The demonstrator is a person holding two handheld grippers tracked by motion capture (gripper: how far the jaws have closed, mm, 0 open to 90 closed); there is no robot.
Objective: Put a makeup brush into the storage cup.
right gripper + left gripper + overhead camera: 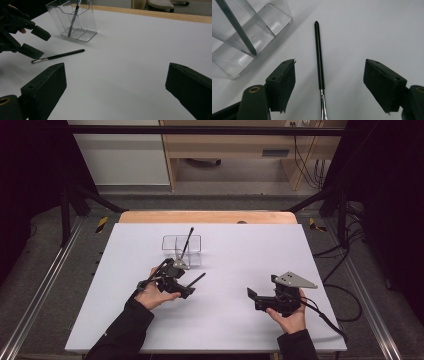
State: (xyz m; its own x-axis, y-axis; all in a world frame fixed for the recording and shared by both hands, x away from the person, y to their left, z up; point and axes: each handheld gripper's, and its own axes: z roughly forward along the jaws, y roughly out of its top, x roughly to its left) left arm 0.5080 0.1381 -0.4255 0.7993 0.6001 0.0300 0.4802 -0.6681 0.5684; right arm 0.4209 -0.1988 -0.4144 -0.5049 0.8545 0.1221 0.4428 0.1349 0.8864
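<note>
**A:** Left gripper (pixel 329 82) is spread wide over the brush (pixel 319 60) lying flat mid-tabletop, just beside the clear holder (pixel 278 21) — tips?

**B:** Straddle the black handle, drop low, pinch squarely — right gripper (pixel 115 87) idles, spread.

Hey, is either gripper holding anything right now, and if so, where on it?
Nothing is held. The left gripper stands open over the brush lying on the table; its pads are clear of it. The right gripper is open and empty.
</note>
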